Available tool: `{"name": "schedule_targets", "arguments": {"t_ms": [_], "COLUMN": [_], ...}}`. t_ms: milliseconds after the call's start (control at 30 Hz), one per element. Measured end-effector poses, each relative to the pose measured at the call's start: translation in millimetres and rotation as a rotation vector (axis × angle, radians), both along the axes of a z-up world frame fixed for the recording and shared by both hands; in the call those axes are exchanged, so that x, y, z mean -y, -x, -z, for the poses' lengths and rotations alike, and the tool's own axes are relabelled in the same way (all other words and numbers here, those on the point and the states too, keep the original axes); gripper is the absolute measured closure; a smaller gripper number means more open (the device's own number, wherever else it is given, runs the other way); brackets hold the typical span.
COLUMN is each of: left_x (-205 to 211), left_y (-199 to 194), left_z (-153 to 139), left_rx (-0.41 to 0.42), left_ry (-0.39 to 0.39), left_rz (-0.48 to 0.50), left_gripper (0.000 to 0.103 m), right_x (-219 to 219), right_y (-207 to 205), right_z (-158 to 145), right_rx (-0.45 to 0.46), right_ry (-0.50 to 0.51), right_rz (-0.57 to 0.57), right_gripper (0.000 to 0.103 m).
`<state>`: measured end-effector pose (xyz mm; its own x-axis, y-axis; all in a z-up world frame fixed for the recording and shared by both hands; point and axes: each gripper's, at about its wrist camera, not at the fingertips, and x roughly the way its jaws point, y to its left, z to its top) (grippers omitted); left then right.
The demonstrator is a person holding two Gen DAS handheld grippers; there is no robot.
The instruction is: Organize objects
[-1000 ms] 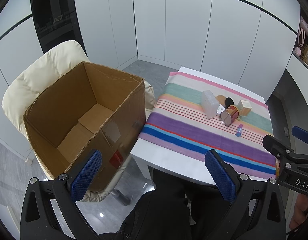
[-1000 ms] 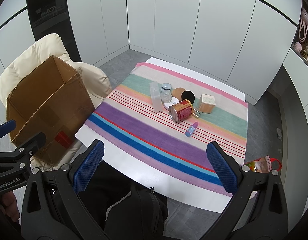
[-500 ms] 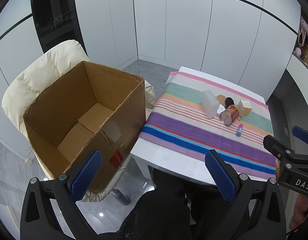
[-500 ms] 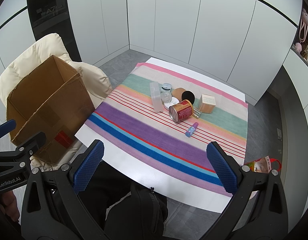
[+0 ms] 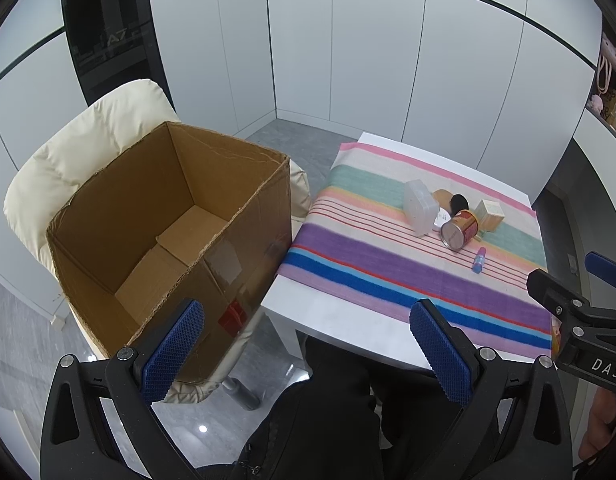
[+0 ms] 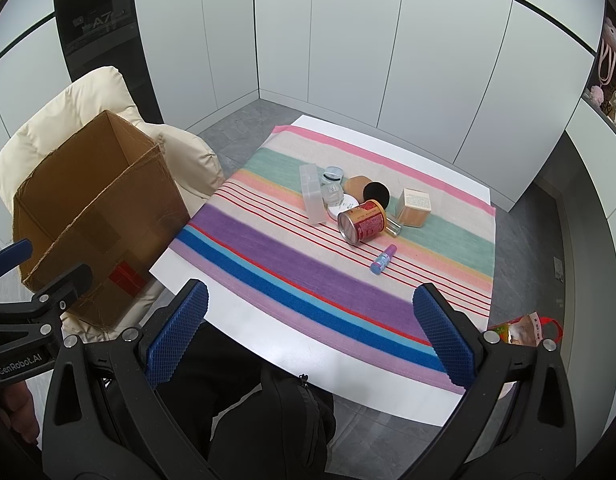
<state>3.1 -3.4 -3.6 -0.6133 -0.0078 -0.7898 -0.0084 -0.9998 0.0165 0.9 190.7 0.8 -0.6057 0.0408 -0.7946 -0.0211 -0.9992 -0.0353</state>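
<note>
Both tongs, left tongs (image 5: 308,344) and right tongs (image 6: 309,336), spread wide and empty, held above the near edge of the desk (image 6: 292,354).

Items, clustered on the striped cloth (image 6: 292,264) at 12 to 1 o'clock from the right tongs:
- Red tin can (image 6: 361,222), on its side. Rigid, likely light; liable to roll. Take across the cylinder wall.
- Clear plastic case (image 6: 312,194), at 9 o'clock of the can, on edge. Stiff, smooth; take across its thin faces.
- Beige carton (image 6: 415,208), at 3 o'clock of the can. Light, crushable.
- Small purple-capped tube (image 6: 383,259), apart at 5 o'clock. Slim, may slip.
- Small jars behind the case; contents unclear.

Destination, by judgement: open cardboard box (image 5: 168,236) on the cream chair (image 5: 92,136), at 9 o'clock of the desk, nothing inside.
</note>
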Motion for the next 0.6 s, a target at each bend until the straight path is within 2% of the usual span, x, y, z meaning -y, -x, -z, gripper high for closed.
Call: {"name": "schedule_targets", "arguments": {"t_ms": [600], "left_x": [-6.0], "left_y": [3.3], "left_z": [-0.9], "left_rx": [0.003], "left_ry": [-0.006], "left_rz": [0.014], "left_gripper": [0.000], "right_x": [-6.9], "right_y": [0.8], "right_z": [-2.3], "right_rx": [-0.003], "right_ry": [0.003], "right_rz": [0.010], "right_gripper": [0.000]}}
